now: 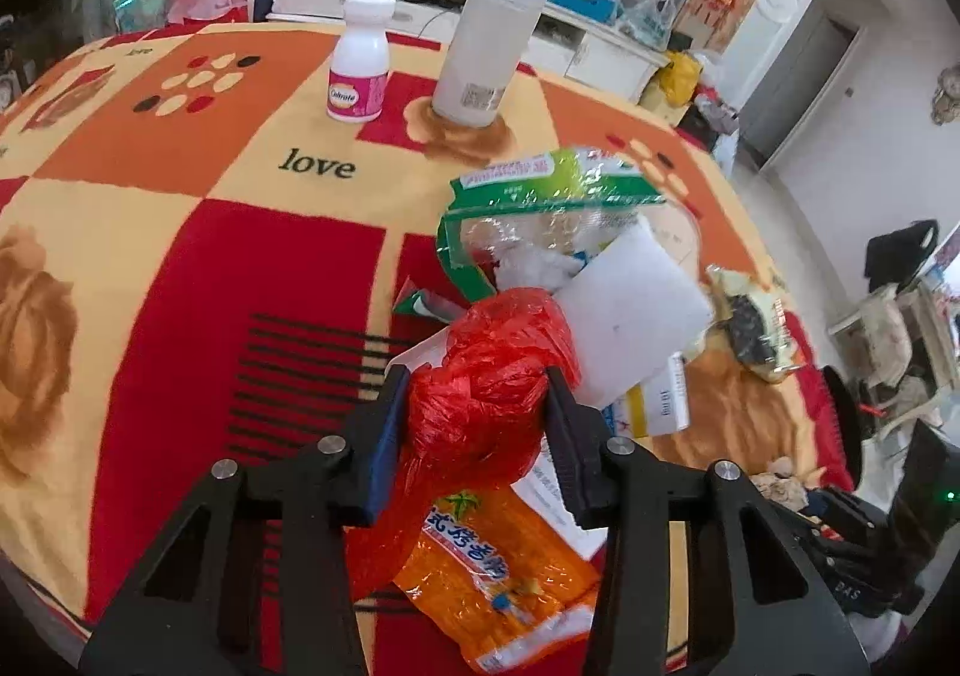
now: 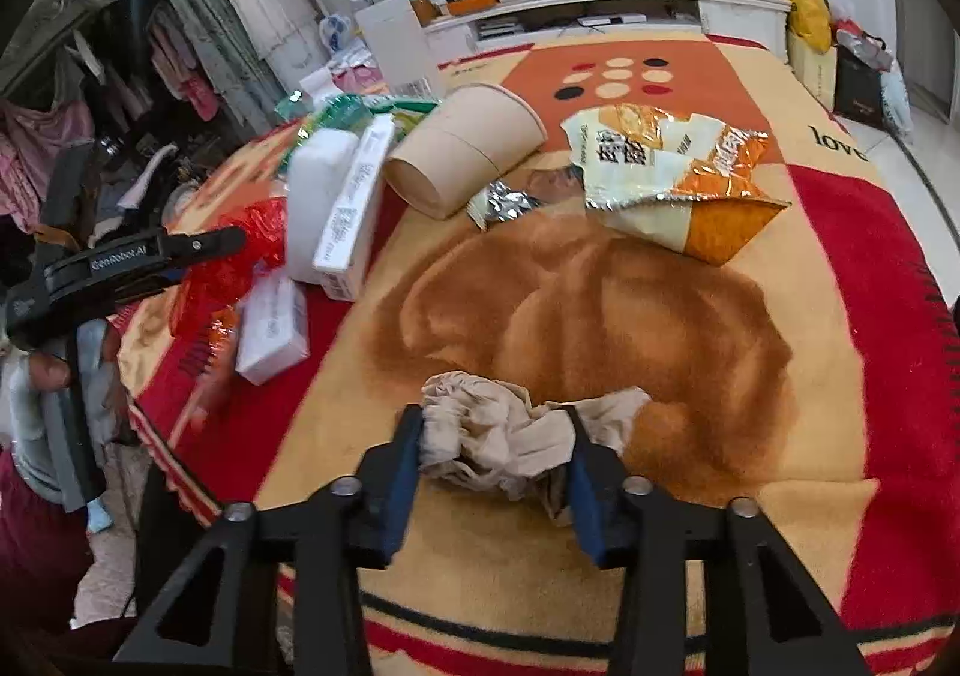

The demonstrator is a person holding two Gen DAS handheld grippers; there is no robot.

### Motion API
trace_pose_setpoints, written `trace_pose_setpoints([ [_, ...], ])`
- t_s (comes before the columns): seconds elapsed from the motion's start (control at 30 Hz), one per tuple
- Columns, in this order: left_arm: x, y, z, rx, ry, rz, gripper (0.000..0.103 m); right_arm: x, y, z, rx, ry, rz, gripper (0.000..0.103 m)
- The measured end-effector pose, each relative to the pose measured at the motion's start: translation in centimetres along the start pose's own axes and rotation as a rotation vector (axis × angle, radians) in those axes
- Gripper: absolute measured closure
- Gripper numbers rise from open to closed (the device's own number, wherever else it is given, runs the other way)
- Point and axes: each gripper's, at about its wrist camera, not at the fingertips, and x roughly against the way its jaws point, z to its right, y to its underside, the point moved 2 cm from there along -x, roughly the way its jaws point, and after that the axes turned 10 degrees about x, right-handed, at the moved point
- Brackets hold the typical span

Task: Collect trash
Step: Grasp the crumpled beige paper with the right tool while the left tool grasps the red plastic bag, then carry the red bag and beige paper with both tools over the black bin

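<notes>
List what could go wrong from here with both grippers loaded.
1. The red plastic bag in the left gripper is slippery film pinched only at its sides; it may slide out when lifted.
2. That bag touches the white box and lies over the orange wrapper, so lifting may drag them off the table edge.
3. The crumpled tissue in the right gripper hangs loose below the fingers; a piece may tear off or drop.

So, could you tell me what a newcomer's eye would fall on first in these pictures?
Probably the crumpled red plastic bag clamped between the left gripper's fingers, above an orange snack wrapper. Next, the wadded beige paper pinched in the right gripper at the blanket's near edge. Beyond it lie a tipped paper cup and an empty chip bag.
</notes>
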Motion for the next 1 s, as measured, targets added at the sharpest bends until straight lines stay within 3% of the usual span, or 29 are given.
trace_pose_setpoints([
  [0.2, 3.7, -0.9, 1.4, 0.01, 0.069, 0.044, 0.063, 2.7, -1.2, -0.1, 0.015, -0.011, 0.074, 0.064],
  [0.4, 5.7, 0.3, 6.1, -0.078, 0.122, 0.065, 0.063, 4.4, -1.6, 0.5, 0.015, 0.022, 0.107, 0.064],
  [1.0, 2.1, 5.5, 17.4, -0.25, 0.172, -0.012, 0.063, 8.1, -0.1, 5.5, -0.049, 0.16, 0.127, 0.064],
])
